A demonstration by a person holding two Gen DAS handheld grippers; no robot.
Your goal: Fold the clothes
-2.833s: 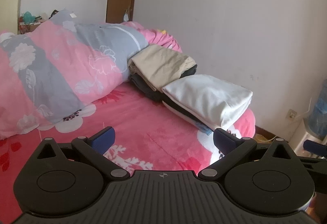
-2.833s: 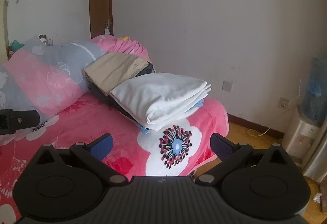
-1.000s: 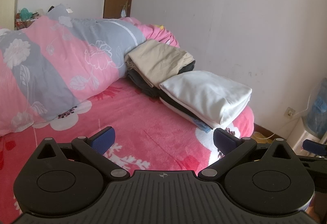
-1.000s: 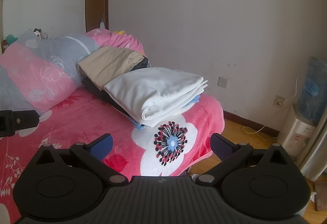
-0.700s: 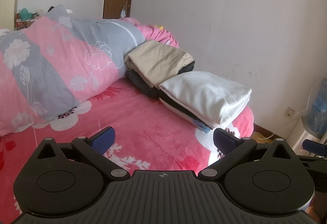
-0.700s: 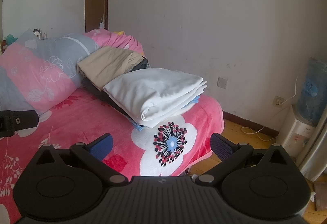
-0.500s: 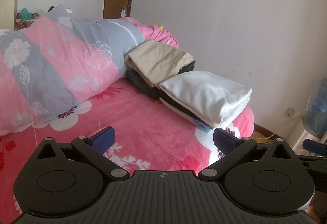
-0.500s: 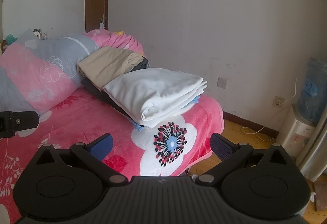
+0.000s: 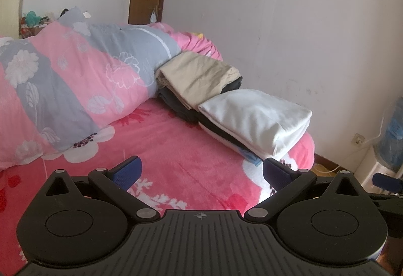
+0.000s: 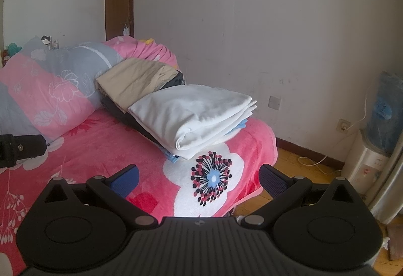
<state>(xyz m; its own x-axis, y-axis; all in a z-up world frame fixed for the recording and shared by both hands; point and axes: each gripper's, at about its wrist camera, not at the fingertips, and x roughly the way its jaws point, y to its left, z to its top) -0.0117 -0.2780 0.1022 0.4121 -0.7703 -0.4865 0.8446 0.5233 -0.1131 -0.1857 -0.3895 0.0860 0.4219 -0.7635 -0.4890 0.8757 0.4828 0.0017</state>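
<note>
Both grippers are held above the pink bed (image 9: 176, 150), each spread wide with nothing between the fingers: the left gripper (image 9: 201, 171) and the right gripper (image 10: 199, 179). The folded clothes are stacked at the far corner of the bed, against the wall. A white folded garment (image 9: 257, 119) (image 10: 194, 112) is seen on top of darker pieces, and a tan folded garment (image 9: 199, 79) (image 10: 136, 82) lies just behind it, touching the pink and grey quilt (image 9: 70, 89).
</note>
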